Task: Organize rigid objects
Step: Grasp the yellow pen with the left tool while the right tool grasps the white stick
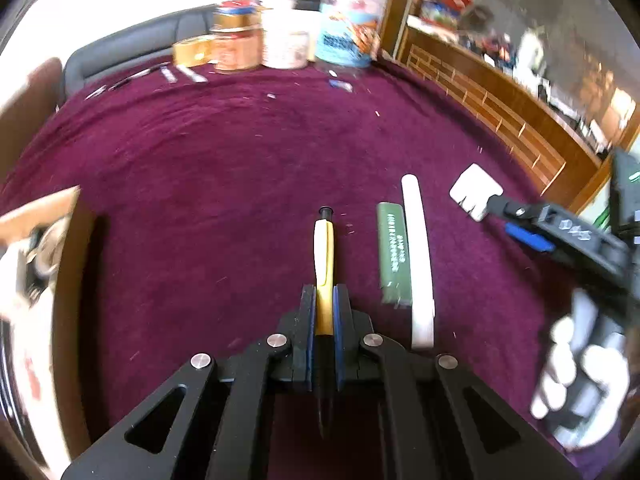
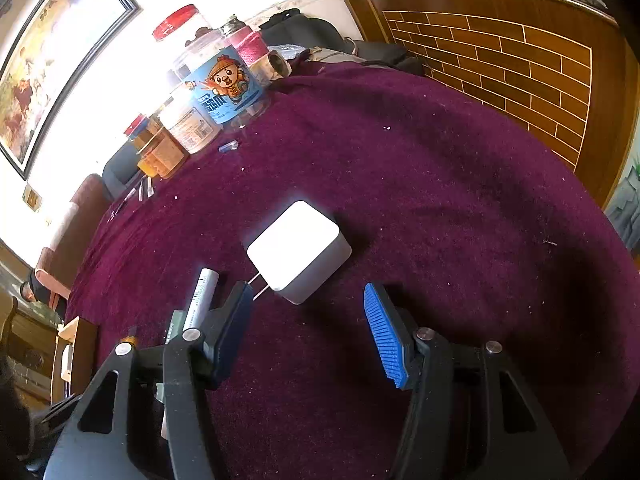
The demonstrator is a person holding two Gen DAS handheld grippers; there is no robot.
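In the left wrist view my left gripper (image 1: 324, 292) is shut on a yellow pen (image 1: 323, 256) with a black tip; the pen points away along the fingers, over the purple cloth. Right of it lie a green stick (image 1: 393, 254) and a white tube (image 1: 418, 256) side by side. A white charger plug (image 1: 475, 191) lies further right. In the right wrist view my right gripper (image 2: 310, 320) stands open just short of the white charger plug (image 2: 300, 250), nothing between its fingers. The white tube (image 2: 202, 298) shows behind its left finger.
Several jars and tubs (image 1: 280, 40) stand along the far edge of the purple-clothed table (image 1: 224, 160). An open cardboard box (image 1: 36, 248) sits at the left. A wooden brick-pattern cabinet (image 2: 512, 64) runs along the right. A gloved hand (image 1: 576, 368) holds the right gripper.
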